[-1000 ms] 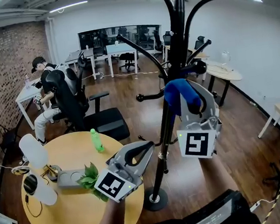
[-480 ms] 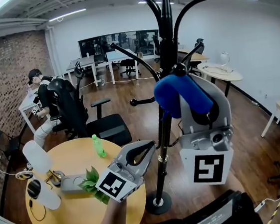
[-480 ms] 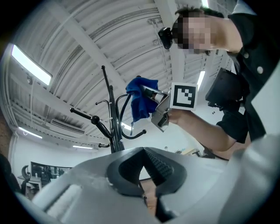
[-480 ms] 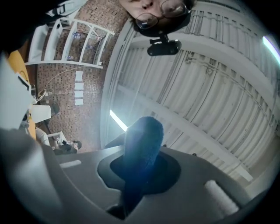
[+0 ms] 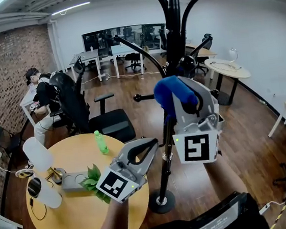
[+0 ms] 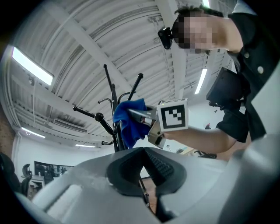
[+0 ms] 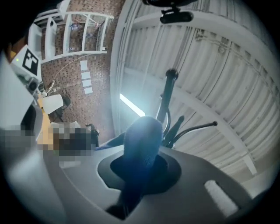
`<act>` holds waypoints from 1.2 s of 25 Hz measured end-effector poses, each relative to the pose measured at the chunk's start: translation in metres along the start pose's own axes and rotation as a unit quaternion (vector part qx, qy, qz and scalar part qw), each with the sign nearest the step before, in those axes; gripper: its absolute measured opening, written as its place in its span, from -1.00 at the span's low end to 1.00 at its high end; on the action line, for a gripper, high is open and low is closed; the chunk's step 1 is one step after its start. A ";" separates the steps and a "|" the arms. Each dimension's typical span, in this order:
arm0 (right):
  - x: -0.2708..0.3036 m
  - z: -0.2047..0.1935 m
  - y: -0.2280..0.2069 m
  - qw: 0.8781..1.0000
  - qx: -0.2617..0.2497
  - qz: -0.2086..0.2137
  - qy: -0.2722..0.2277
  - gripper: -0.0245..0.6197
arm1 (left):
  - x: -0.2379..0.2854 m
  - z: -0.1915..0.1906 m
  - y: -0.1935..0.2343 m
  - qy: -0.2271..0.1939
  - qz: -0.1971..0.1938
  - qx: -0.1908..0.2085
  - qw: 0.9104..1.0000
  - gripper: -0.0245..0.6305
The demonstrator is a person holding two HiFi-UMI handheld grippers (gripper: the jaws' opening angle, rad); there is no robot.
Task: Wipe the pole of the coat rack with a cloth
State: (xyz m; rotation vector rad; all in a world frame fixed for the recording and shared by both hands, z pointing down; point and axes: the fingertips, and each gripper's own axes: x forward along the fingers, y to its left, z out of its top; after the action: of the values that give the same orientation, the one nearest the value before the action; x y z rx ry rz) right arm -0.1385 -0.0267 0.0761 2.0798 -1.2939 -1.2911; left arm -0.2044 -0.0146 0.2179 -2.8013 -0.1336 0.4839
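Observation:
The black coat rack pole [image 5: 167,134] rises from its round base [image 5: 160,202] in the middle of the head view. My right gripper [image 5: 186,100] is shut on a blue cloth [image 5: 173,91], which lies against the pole at mid height, just below the lowest hooks. The left gripper view shows the cloth [image 6: 129,118] next to the pole [image 6: 117,138]. The cloth [image 7: 141,144] fills the right gripper [image 7: 142,164] jaws, with the pole [image 7: 165,100] behind. My left gripper [image 5: 151,146] is shut on nothing, low and left of the pole, tilted upward [image 6: 146,170].
A round wooden table [image 5: 78,221] at lower left carries a green bottle [image 5: 101,143], a leafy plant [image 5: 91,181] and white lamps [image 5: 37,154]. A black office chair [image 5: 80,108] stands behind it, with a person [image 5: 38,92] seated at a desk. Curved hooks [image 5: 135,48] stick out from the pole.
My right gripper with the cloth rose along the pole towards the camera, then dropped back a little. The left gripper has stayed almost still.

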 end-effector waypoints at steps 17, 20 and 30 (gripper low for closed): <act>-0.100 -0.193 0.178 0.965 0.090 0.143 0.200 -0.86 | 0.018 -0.044 0.015 0.034 0.006 -0.032 0.999 -0.92; -0.128 -0.226 0.217 0.947 0.100 0.187 0.241 -0.86 | 0.023 -0.052 0.012 0.034 0.002 -0.040 0.999 -0.92; -0.215 -0.231 0.303 0.867 0.142 0.388 0.278 -0.86 | 0.028 -0.062 0.009 0.038 0.006 -0.045 0.998 -0.92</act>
State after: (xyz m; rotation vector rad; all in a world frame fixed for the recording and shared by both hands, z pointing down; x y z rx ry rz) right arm -0.1313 -0.0329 0.5134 1.5859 -1.7981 -0.1431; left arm -0.1562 -0.0365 0.2622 -2.9063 -0.1244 0.3835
